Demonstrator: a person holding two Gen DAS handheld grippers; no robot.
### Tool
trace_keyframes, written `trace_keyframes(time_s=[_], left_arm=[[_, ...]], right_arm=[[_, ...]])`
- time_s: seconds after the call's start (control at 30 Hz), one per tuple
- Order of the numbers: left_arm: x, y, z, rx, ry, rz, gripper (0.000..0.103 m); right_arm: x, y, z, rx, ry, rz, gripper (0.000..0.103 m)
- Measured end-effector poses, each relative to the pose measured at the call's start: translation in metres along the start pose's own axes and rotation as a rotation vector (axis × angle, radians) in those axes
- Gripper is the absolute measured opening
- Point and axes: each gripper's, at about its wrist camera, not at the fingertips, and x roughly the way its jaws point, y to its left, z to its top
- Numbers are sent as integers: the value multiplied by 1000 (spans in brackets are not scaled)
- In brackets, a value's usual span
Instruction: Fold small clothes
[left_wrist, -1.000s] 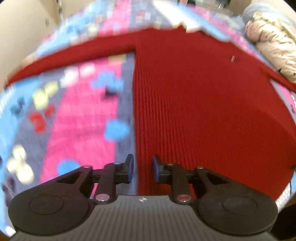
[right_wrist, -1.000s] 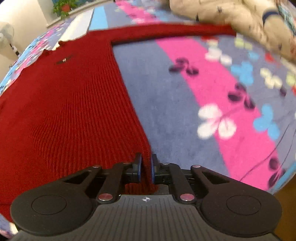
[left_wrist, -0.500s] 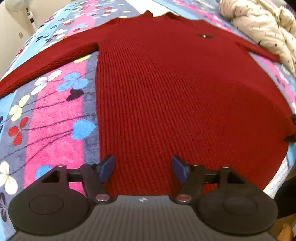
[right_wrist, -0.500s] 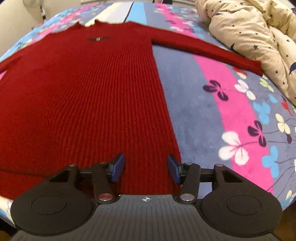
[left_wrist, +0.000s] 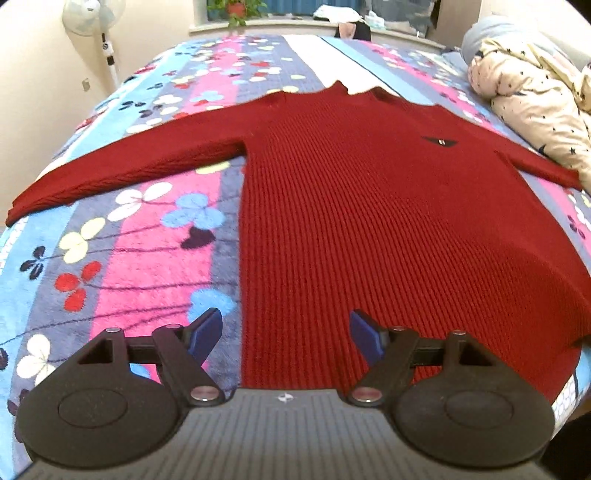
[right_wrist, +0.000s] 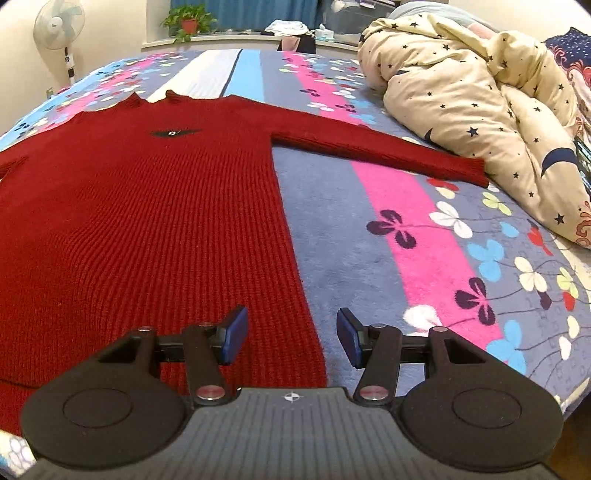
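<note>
A red ribbed knit sweater (left_wrist: 369, 221) lies flat, front up, on the flowered bed cover, both sleeves spread out sideways; it also shows in the right wrist view (right_wrist: 147, 221). My left gripper (left_wrist: 286, 334) is open and empty, raised above the hem's left corner. My right gripper (right_wrist: 291, 336) is open and empty, raised above the hem's right side edge. The left sleeve (left_wrist: 122, 173) reaches toward the bed's left edge. The right sleeve (right_wrist: 376, 147) ends beside the quilt.
A bunched cream quilt with stars (right_wrist: 480, 110) lies on the bed's right side. A standing fan (left_wrist: 96, 22) is by the left wall. A windowsill with a potted plant (right_wrist: 188, 22) lies beyond the bed. The bed's near edge is just below the hem.
Both grippers were shut or nearly shut at the sweater's hem corners a second ago. They have opened, let go of the hem, and pulled up and back. The sweater now lies flat.
</note>
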Motion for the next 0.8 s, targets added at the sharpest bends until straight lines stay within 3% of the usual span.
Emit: trace_keyframes(time_s=[0.43,0.57,0.67,0.8], left_arm=[[-10,10,5,-86,-45,19,81],[-20,14,10,-127,-113,33,81],[-35,15,15,-146,-222,58,81],[-48,15,20,-168,-338,100,81]], right_arm=[[-3,4,5,17,-8,-13,55],[-10,4,13,60,-39,-10,55],[-31,1,35,95,-128,3,55],[-81,-20,83,234,-362,76,56]])
